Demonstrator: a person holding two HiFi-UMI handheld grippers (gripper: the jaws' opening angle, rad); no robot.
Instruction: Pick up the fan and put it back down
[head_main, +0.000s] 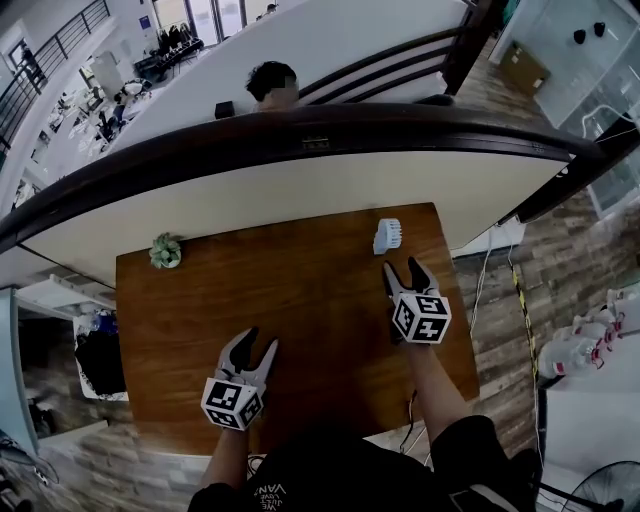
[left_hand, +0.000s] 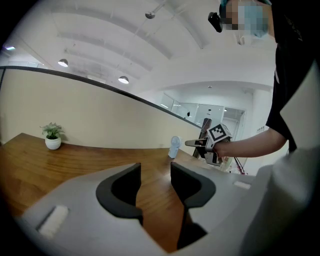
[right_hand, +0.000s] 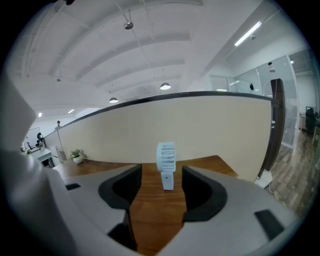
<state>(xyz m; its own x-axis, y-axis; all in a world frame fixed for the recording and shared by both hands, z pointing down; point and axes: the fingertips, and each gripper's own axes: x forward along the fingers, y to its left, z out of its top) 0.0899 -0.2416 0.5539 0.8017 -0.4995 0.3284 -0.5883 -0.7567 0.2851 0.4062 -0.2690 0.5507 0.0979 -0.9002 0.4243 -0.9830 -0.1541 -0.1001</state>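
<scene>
A small white fan (head_main: 388, 236) stands upright near the far right edge of the wooden table (head_main: 300, 300). My right gripper (head_main: 406, 271) is open just short of it, jaws pointing at it with nothing between them. In the right gripper view the fan (right_hand: 166, 167) stands ahead, centred in line with the gap, and the right gripper (right_hand: 160, 187) holds nothing. My left gripper (head_main: 250, 350) is open over the near left part of the table, far from the fan. From the left gripper view (left_hand: 155, 182) the fan (left_hand: 174, 147) is small in the distance beside the right gripper (left_hand: 192, 143).
A small potted plant (head_main: 166, 250) sits at the table's far left corner. A curved cream wall (head_main: 300, 190) with a dark rail runs just behind the table. A cable (head_main: 410, 420) hangs off the near edge. Wood floor lies to the right.
</scene>
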